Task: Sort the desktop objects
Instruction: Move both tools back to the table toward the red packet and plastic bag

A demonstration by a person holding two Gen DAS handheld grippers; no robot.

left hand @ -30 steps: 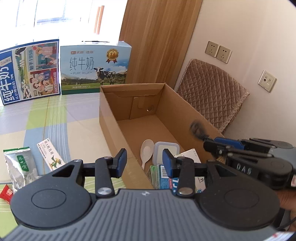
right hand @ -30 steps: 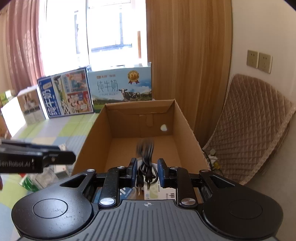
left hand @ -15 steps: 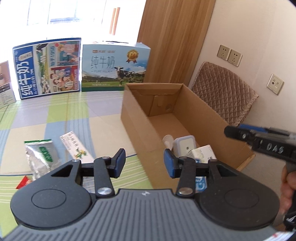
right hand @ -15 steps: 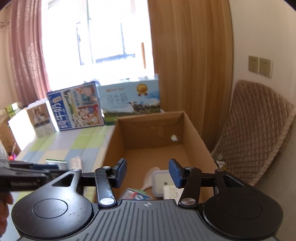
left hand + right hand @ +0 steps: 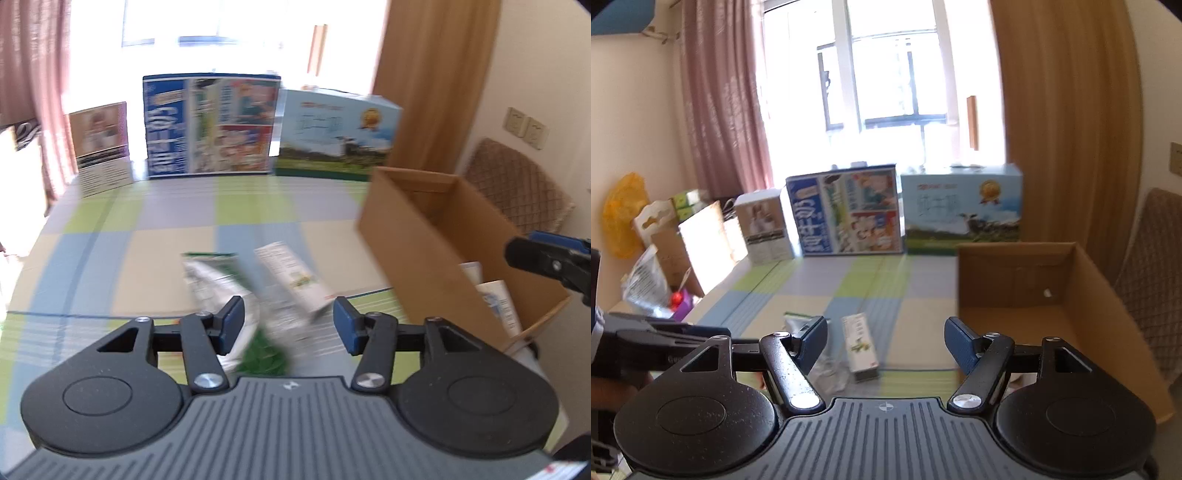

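On checkered table [image 5: 849, 288]: silver pouch [image 5: 210, 277], white packet [image 5: 291, 280], cardboard box [image 5: 1027, 295]; milk cartons [image 5: 846, 214] before window. Left claw [image 5: 288, 325], right claw [image 5: 884, 341] wide open, empty.

Domestic room, living or dining area of a home: tall window [image 5: 886, 74] with mauve-pink curtains [image 5: 727, 103], wood-panelled wall section [image 5: 1063, 122], cream walls with wall sockets [image 5: 526, 127], and a quilt-covered chair [image 5: 517, 184] against the wall. Bench [image 5: 857, 291] covered in a pastel checked cloth of green, blue and lilac, carrying retail milk cartons [image 5: 846, 214] standing along its far edge, an open cardboard box [image 5: 1060, 295] and loose food packets [image 5: 291, 280]. Household clutter at the side: a yellow bag [image 5: 622, 214] and plastic bags [image 5: 646, 284] beside small cartons.
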